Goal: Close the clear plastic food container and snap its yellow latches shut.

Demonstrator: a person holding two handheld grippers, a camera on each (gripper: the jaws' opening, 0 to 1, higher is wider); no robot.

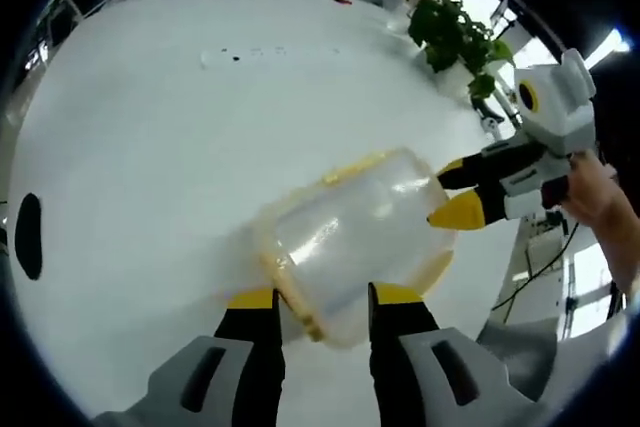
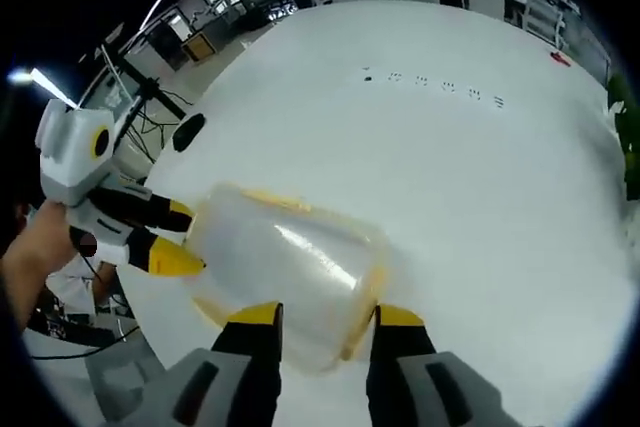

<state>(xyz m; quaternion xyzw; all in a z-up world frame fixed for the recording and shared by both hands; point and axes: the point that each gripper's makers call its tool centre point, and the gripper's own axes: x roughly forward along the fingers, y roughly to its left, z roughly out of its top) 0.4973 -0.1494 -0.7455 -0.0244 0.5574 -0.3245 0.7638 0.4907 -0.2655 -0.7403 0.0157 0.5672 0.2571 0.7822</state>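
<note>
A white table (image 1: 150,147) is seen, with the clear plastic food container (image 1: 350,237) lying on it between both grippers. The left gripper (image 1: 322,309) and right gripper (image 2: 325,324) are spread wide at its opposite ends, yellow tips touching it.

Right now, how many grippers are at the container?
2. The left gripper straddles one end of the clear container; the right gripper straddles the opposite end. Whether the jaws press on it is unclear.

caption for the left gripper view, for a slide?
Both grippers, left and right, flank opposite ends of the clear container on the white table.
</note>
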